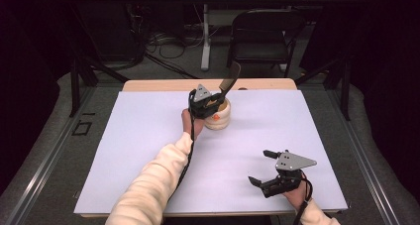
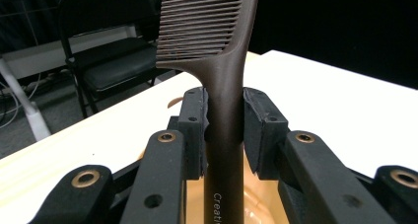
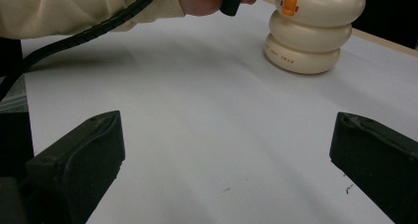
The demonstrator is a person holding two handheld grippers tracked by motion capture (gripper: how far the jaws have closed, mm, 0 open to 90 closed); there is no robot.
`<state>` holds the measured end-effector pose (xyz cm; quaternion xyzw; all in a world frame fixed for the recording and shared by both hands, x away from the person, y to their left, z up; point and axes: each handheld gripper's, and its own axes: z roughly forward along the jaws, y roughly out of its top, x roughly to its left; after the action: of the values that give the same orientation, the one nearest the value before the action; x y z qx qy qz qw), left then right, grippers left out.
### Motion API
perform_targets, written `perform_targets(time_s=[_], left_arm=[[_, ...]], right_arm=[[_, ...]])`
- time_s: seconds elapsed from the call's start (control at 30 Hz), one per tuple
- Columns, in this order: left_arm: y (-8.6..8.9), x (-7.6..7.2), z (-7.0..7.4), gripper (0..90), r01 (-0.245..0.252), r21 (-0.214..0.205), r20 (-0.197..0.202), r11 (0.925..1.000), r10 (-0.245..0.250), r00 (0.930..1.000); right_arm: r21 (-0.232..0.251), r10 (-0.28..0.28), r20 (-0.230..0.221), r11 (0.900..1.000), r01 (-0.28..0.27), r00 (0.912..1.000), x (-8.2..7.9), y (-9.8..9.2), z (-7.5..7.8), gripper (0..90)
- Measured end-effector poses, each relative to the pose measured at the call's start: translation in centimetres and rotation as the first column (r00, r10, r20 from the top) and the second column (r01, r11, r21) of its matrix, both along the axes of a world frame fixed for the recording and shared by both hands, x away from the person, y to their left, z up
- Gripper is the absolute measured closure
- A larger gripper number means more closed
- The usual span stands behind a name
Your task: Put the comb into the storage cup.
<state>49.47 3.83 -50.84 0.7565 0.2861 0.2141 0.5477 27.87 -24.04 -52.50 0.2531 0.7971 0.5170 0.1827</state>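
**Here, my left gripper holds a comb over a cream holder**

Seen from the high view, my left gripper sits just above the centre of the white table, at about 12 o'clock from the middle of the sheet. Its jaws are clamped on the handle of a dark brown comb; in the left gripper view the pads press the handle from both sides, and the teeth rise above them. The comb stands tilted, its toothed end leaning toward 1 o'clock. Directly beneath the gripper is a cream, ring-stacked holder with a small orange duck face on its upper ring. The comb's lower end goes down toward the holder's mouth; I cannot tell whether it touches inside.

My right gripper rests near the table's front edge, at about 5 o'clock, well apart from the holder. Its jaws stand wide apart with nothing between them.
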Motion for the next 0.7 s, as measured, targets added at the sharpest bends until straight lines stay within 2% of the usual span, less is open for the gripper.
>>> perform_targets(time_s=[0.7], left_arm=[[0.1, -0.54, 0.05, 71.6, 0.026, 0.1, -0.01, 0.9946, -0.025, 0.9996]], right_arm=[[-0.001, 0.003, -0.001, 1.0, -0.003, 1.0, 0.08, 0.04, -0.03, 0.0]])
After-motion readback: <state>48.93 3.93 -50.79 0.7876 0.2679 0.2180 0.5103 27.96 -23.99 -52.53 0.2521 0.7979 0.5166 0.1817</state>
